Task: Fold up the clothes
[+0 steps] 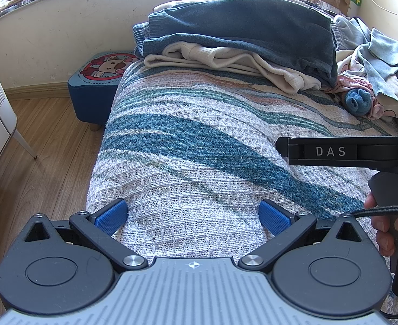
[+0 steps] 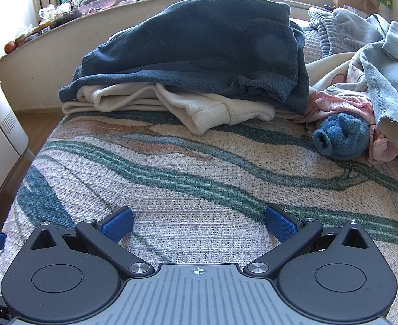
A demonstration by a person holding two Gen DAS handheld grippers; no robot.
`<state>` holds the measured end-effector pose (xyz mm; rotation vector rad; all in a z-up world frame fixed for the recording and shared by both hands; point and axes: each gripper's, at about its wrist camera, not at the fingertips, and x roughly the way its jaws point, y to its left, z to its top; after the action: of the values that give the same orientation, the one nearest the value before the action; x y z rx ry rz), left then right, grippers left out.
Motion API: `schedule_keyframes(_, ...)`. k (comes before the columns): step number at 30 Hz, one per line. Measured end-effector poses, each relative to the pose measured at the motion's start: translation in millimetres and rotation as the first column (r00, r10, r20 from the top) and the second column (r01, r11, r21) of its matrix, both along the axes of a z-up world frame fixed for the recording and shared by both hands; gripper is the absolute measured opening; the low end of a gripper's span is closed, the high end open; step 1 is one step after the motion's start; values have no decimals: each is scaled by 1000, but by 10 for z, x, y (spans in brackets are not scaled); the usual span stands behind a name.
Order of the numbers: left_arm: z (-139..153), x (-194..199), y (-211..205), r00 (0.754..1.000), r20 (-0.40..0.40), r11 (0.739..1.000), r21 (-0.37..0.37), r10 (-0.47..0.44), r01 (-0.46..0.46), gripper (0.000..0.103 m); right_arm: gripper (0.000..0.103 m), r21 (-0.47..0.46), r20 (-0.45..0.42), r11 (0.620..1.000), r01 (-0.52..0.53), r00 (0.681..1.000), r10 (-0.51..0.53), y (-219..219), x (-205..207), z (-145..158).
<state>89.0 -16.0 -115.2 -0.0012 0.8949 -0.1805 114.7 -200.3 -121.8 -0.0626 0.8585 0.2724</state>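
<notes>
Both the left gripper and the right gripper are held with jaws spread wide and nothing caught between them, just the bare woven bedspread seen under the blue pads. Straight ahead of both sets of jaws, well apart from them, a dark blue sweater is stacked on a folded cream garment. Off to the right of the jaws, a blue sock ball is tucked against a messy pile of unfolded clothes.
</notes>
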Motion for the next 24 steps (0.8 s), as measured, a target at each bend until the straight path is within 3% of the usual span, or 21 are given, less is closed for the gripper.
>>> schedule_keyframes(24,14,22,-17,1000,-19,1000,10,4,-4,103,103,1,-16,1000,-25,1000,25,-32,25,8)
